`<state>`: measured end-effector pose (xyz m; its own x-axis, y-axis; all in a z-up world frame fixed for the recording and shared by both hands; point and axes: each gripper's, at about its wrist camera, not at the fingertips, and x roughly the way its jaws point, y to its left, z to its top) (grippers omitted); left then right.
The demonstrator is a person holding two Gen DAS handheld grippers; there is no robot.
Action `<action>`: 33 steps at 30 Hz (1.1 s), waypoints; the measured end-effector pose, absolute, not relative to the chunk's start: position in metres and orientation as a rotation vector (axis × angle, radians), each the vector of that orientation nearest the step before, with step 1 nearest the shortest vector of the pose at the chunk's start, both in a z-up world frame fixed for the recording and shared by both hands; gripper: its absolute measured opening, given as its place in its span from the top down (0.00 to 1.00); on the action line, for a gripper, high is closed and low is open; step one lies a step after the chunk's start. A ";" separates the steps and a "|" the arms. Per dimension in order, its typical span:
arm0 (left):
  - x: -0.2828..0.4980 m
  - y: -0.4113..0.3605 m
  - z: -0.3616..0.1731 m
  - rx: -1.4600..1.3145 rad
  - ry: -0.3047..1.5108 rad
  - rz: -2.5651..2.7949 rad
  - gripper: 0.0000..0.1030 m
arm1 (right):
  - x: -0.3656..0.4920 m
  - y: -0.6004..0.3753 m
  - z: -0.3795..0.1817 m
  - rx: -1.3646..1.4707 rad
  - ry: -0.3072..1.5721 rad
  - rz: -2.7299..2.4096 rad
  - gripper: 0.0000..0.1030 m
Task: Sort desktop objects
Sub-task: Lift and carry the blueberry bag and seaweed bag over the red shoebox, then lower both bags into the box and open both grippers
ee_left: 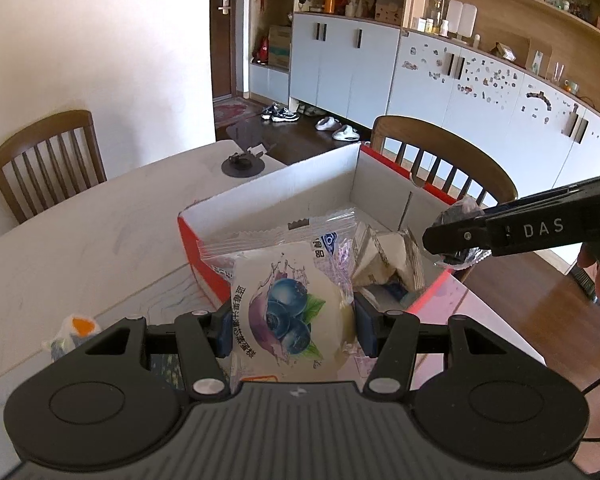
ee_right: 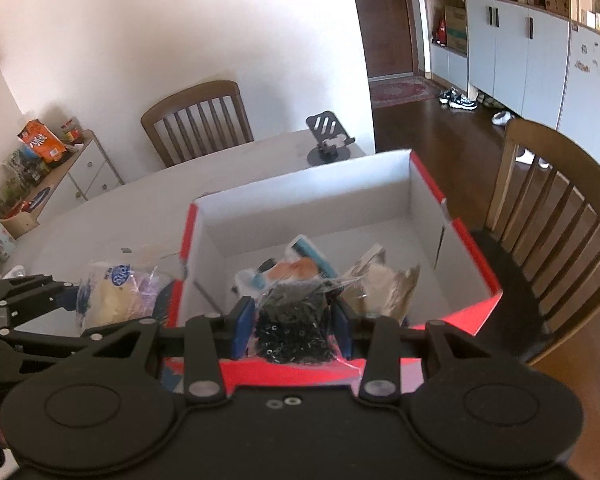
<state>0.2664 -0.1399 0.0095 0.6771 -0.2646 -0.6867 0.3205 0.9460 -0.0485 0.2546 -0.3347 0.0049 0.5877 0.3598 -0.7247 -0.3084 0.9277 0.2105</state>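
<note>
Clamped between the blue pads of the left hand-held gripper (ee_left: 290,326) is a blueberry snack pack (ee_left: 288,312), a clear wrapper with printed berries, held over the near left corner of the box (ee_left: 268,188). Across from it, the right hand-held gripper (ee_right: 290,326) is closed on a small clear bag of black bits (ee_right: 294,328), held above the near red rim of the same box.

Beyond both packs, the box stands open on the pale worktop (ee_left: 100,232), red outside and white inside. Several wrapped snacks (ee_right: 296,268) already lie on its floor toward the near side; the far half is bare. Just left of the box on the worktop lies another wrapped item (ee_left: 74,332) with an orange patch. Farther back a black phone stand (ee_right: 328,140) sits near the worktop's far edge. Wooden chairs (ee_right: 198,120) stand around it.
</note>
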 end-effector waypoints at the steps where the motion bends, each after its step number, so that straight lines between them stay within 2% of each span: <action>1: 0.271 -0.142 0.010 0.085 0.756 -0.331 0.46 | 0.260 -0.336 0.005 0.059 0.858 0.388 0.61; 14: 0.337 -0.159 0.003 0.102 0.791 -0.382 0.46 | 0.297 -0.339 -0.011 -0.006 0.905 0.404 0.61; 33: 0.402 -0.185 -0.045 0.217 0.948 -0.385 0.46 | 0.335 -0.316 -0.054 -0.188 1.005 0.485 0.61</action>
